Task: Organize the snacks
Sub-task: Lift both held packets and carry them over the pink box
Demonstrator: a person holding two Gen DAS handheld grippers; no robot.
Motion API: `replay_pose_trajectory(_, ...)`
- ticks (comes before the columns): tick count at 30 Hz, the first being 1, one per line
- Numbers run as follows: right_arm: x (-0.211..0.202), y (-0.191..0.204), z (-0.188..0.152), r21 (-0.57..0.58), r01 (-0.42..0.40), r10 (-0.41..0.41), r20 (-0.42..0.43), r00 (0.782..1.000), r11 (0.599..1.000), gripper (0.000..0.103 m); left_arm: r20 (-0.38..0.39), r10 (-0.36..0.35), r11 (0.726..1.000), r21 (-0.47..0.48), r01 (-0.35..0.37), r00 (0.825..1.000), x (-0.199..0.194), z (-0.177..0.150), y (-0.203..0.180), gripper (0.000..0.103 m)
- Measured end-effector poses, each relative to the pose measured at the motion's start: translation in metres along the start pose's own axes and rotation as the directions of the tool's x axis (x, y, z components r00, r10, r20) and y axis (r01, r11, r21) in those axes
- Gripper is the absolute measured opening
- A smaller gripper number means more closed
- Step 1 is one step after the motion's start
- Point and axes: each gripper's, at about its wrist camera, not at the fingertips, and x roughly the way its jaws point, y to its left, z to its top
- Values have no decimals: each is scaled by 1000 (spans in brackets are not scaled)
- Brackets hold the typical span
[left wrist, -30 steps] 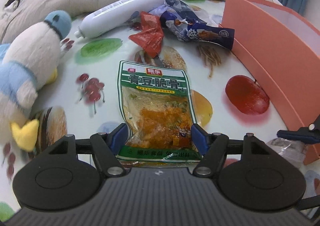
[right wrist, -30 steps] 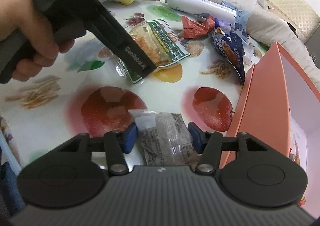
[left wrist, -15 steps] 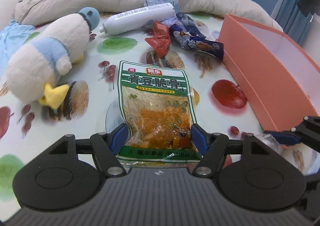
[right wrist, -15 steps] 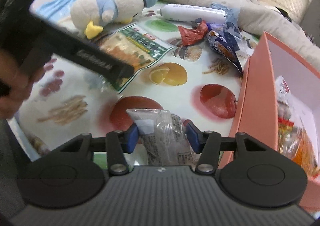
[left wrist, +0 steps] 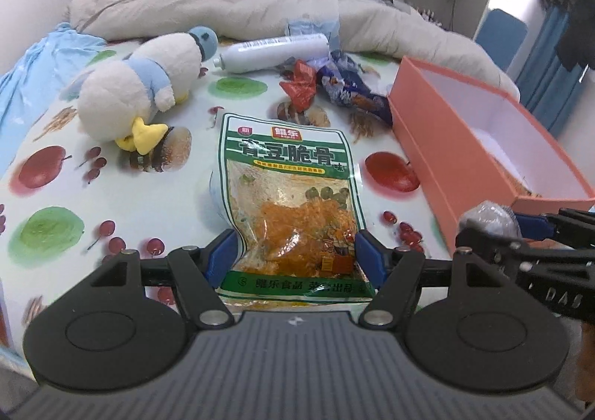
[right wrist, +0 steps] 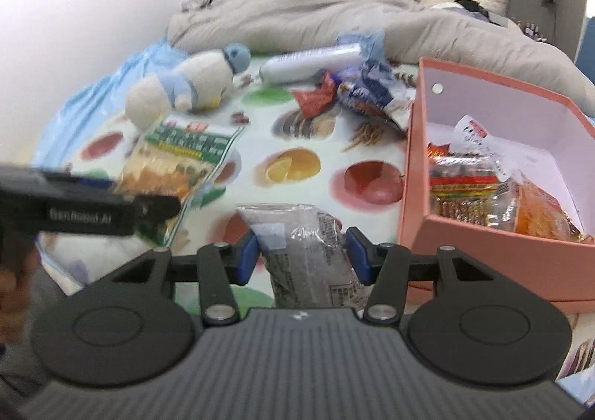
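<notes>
Snacks first: we have the green packet [left wrist: 292, 204] clamped at its bottom edge in the left gripper [left wrist: 293, 258], and the clear packet [right wrist: 310, 252] pinched in the right gripper [right wrist: 302, 252], both held up off the fruit-print cloth [left wrist: 122, 197]. The pink box [right wrist: 479, 234] sits just beside our right packet and already holds several packets.

Step in hand, as we read it: carrying both packets to the box. The next move calls for getting each one over the box wall before letting go, right first since it is closer; the green packet is long and floppy, so it needs to clear the rim.

A red wrapper [left wrist: 299, 87] and a blue wrapper [left wrist: 353, 93] lie by the white bottle [left wrist: 273, 52] and the plush toy [left wrist: 145, 85].

Hard to make out: the right view is blurred, the box's near end is cut off, and the clear packet's contents are unreadable.
</notes>
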Motion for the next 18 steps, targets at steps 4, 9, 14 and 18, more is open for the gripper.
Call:
replay_pose_trajectory(4, -16, -4, 7, 23, -6, 5, 46, 999, 1000, 54, 35, 1, 1000, -17, -1, 999, -18, 5, -8, 74)
replay_pose_trajectory(9, -39, -11, 16, 55, 5, -11, 105, 994, 998, 54, 83, -27, 1000, 17, 26, 996, -45, 16, -26, 74)
replay_pose_trajectory(14, -60, -23, 21, 92, 18, -31, 150, 988, 996, 54, 120, -60, 998, 37, 56, 991, -65, 26, -43, 74)
replay_pose_trajectory(18, -74, -29, 18, 100, 38, -54, 171, 984, 994, 54, 121, -105, 993, 71, 97, 987, -76, 29, -60, 74)
